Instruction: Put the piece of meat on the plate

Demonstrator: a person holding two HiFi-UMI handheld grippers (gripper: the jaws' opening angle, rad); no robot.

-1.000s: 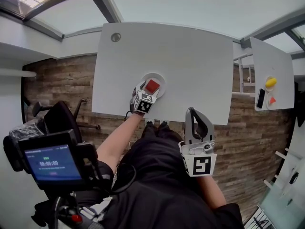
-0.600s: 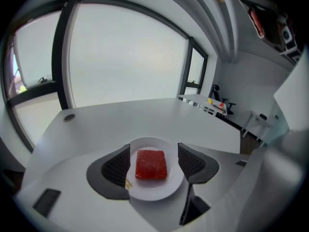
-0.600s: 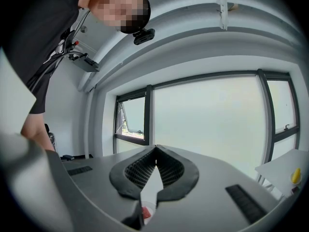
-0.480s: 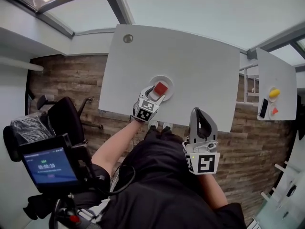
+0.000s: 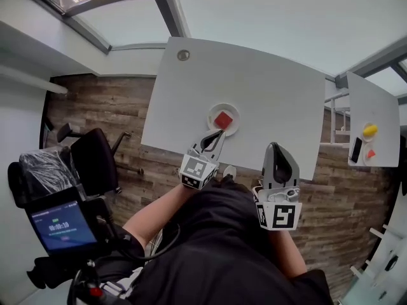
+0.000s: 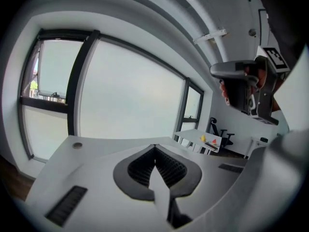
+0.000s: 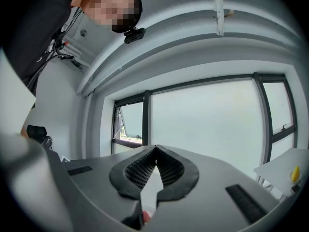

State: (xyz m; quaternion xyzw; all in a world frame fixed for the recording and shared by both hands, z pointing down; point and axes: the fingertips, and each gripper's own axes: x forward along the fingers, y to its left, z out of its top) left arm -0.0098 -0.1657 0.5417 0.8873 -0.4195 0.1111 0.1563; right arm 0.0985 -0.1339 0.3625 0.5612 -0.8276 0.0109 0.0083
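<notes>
The meat (image 5: 223, 120), a red square piece, lies flat in the middle of the plate (image 5: 212, 112), and nothing grips it. The plate is white and round and sits on the white table (image 5: 267, 81), near the edge closest to the person.

The left gripper (image 5: 219, 134) is just on the person's side of the plate. Its tips point toward the rim and are clear of the meat. In the left gripper view its jaws (image 6: 154, 148) are closed tip to tip with nothing between them.

The right gripper (image 5: 275, 146) is further right, at the table's near edge and well apart from the plate. In the right gripper view its jaws (image 7: 155, 150) also meet at the tips and hold nothing.

Off to the right, a second table (image 5: 375, 100) carries a yellow item (image 5: 369, 130), a small red item (image 5: 371, 153) and a dark phone (image 5: 356, 149). A black chair (image 5: 95, 161) stands to the left on the wood floor (image 5: 95, 103).
</notes>
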